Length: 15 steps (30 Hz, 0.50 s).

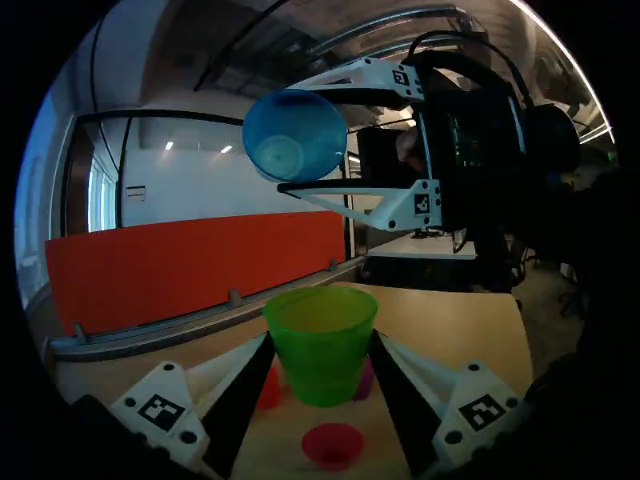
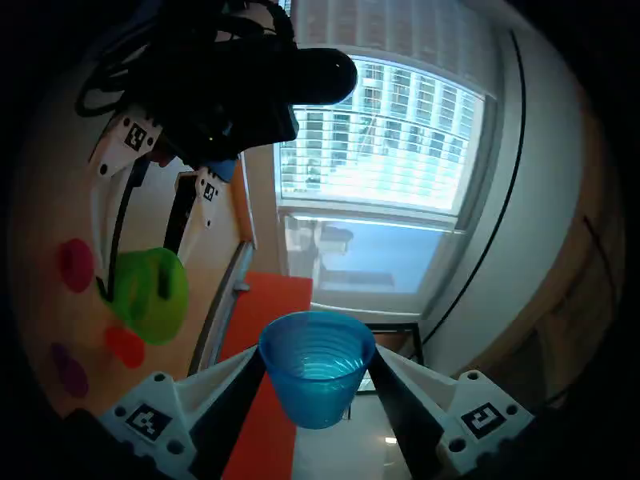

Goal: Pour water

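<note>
Blue cup [image 1: 294, 134]: tipped on its side, with its open mouth turned towards the left gripper's camera. Its long axis lies roughly level. It sits high above the green cup and well apart from it.
Right gripper [image 2: 317, 356]: rolled over sideways, with its fingers closed against opposite sides of the blue cup. The fingers are only as far apart as the cup is wide.
Green cup [image 1: 322, 352]: upright, mouth up and long axis vertical, low over the desk. I cannot tell if its base touches the wood.
Left gripper [image 1: 322, 342]: one finger presses each flank of the green cup, clamping it between them.
Water: I cannot tell if either cup holds any.
Desk [image 1: 448, 324]: pale wood. Three small cups stand close around the green cup's foot: a red one [image 1: 270, 390], a purple one [image 1: 365, 380] and a pink one [image 1: 333, 444] nearest the camera.
Room: an orange partition [image 1: 192, 268] with a grey rail [image 1: 232, 308] runs along the desk's far side, and a glass wall [image 1: 200, 172] stands behind it. The right gripper view shows a bright window with blinds [image 2: 384, 136].
Edges: the desk's right edge [image 1: 516, 320] falls away to a dim floor.
Open room: there is free air between the two cups, and bare desk to the right of the green cup.
</note>
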Tool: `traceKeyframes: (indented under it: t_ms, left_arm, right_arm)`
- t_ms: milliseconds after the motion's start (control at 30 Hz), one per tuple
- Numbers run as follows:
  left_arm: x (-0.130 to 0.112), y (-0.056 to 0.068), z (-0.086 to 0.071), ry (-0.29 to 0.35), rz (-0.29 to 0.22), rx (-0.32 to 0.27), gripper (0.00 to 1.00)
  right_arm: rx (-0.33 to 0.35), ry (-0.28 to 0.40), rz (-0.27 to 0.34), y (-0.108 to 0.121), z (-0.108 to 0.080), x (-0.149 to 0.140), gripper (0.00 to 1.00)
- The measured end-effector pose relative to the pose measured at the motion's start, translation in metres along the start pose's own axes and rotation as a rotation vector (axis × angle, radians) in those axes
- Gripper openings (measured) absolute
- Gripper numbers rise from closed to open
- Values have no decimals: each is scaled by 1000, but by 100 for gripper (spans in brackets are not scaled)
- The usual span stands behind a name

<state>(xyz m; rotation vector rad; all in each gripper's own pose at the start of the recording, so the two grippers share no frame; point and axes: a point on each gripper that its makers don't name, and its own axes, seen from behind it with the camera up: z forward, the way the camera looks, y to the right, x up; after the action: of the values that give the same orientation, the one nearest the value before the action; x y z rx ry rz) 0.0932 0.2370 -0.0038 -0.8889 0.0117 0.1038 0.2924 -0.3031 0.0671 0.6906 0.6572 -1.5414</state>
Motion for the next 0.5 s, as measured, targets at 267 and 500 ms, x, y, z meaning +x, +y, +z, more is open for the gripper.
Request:
traceKeyframes:
  t_ms: [267,500]
  left_arm:
    - [2,-1,-2,1,3,5,82]
    - [4,-5,-5,3,4,14,82]
  right_arm:
    - [3,-2,178,-5,-5,-6,90]
    - [3,-2,465,-12,-13,-9,90]
